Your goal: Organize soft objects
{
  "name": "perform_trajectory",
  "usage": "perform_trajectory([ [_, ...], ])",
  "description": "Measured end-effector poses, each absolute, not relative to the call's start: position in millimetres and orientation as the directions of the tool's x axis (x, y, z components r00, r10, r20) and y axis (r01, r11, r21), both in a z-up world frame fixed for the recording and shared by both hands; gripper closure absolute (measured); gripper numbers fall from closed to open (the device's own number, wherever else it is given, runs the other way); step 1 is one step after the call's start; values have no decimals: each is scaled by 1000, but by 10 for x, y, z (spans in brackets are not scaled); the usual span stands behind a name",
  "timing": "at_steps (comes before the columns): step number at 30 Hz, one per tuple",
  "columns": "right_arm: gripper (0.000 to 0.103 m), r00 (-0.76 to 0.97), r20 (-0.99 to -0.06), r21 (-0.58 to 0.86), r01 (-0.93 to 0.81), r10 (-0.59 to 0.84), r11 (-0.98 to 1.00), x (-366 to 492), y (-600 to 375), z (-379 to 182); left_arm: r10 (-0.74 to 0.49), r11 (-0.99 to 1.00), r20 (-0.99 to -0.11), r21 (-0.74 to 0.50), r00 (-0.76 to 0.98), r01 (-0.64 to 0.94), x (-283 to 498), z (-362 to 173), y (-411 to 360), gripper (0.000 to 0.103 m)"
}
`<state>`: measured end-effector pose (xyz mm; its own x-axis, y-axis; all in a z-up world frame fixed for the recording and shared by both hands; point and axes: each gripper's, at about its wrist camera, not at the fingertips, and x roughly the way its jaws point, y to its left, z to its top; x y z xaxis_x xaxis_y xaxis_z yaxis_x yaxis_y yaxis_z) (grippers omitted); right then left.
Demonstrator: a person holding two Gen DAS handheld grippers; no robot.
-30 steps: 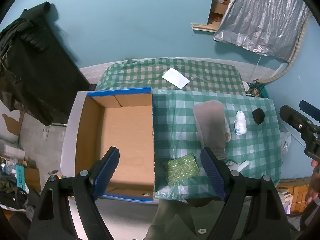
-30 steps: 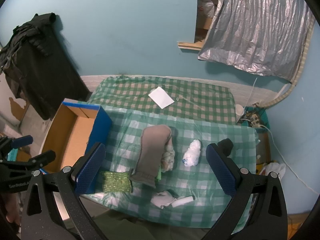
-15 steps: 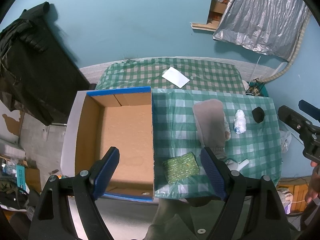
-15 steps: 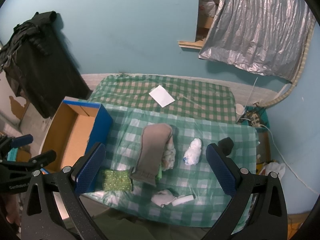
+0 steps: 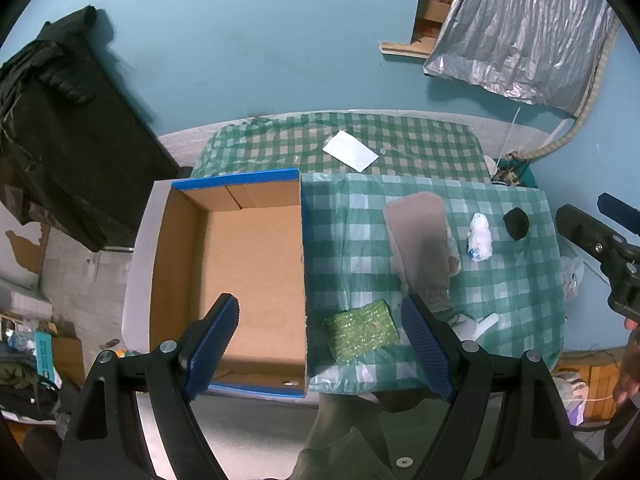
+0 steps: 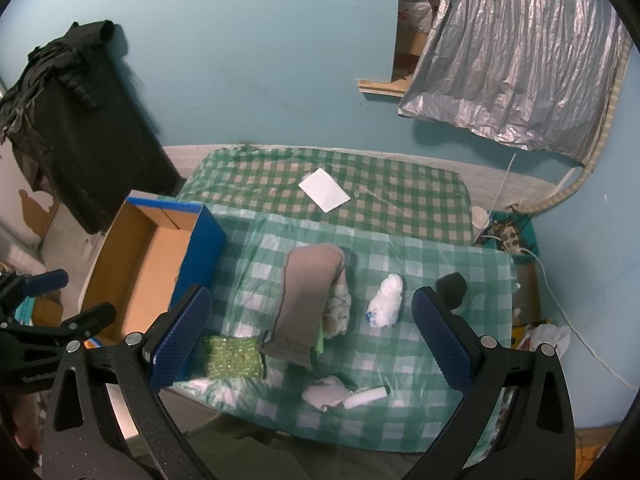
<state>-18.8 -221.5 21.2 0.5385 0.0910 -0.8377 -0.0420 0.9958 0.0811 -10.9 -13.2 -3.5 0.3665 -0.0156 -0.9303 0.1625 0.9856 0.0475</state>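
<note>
An open cardboard box [image 5: 240, 264] with blue edges stands at the table's left; it also shows in the right wrist view [image 6: 140, 264]. On the green checked cloth lie a grey sock-like piece [image 6: 306, 304], a green sponge [image 6: 232, 358], a white crumpled wad [image 6: 386, 306], a black lump [image 6: 452, 286] and a small white cloth with a tube [image 6: 344, 396]. The sponge [image 5: 362, 334] and grey piece [image 5: 420, 244] show in the left wrist view too. My left gripper [image 5: 320, 344] is open, high above the box edge and sponge. My right gripper [image 6: 308, 340] is open, high above the items.
A white paper [image 6: 325, 190] lies on the far checked surface. A black garment [image 6: 76, 120] hangs at the left wall. A silver sheet [image 6: 508, 48] hangs at the right. Cables and clutter [image 6: 504, 236] lie past the table's right end.
Both grippers have barely shifted; the views are almost the same and nothing on the table has moved.
</note>
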Motion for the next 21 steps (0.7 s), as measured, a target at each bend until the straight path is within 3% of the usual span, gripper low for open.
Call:
perform_trajectory([
  [21, 2, 528, -844, 86, -33, 90, 996, -322, -2250, 102, -17, 986, -934, 43, 357, 161, -131, -41, -178, 18],
])
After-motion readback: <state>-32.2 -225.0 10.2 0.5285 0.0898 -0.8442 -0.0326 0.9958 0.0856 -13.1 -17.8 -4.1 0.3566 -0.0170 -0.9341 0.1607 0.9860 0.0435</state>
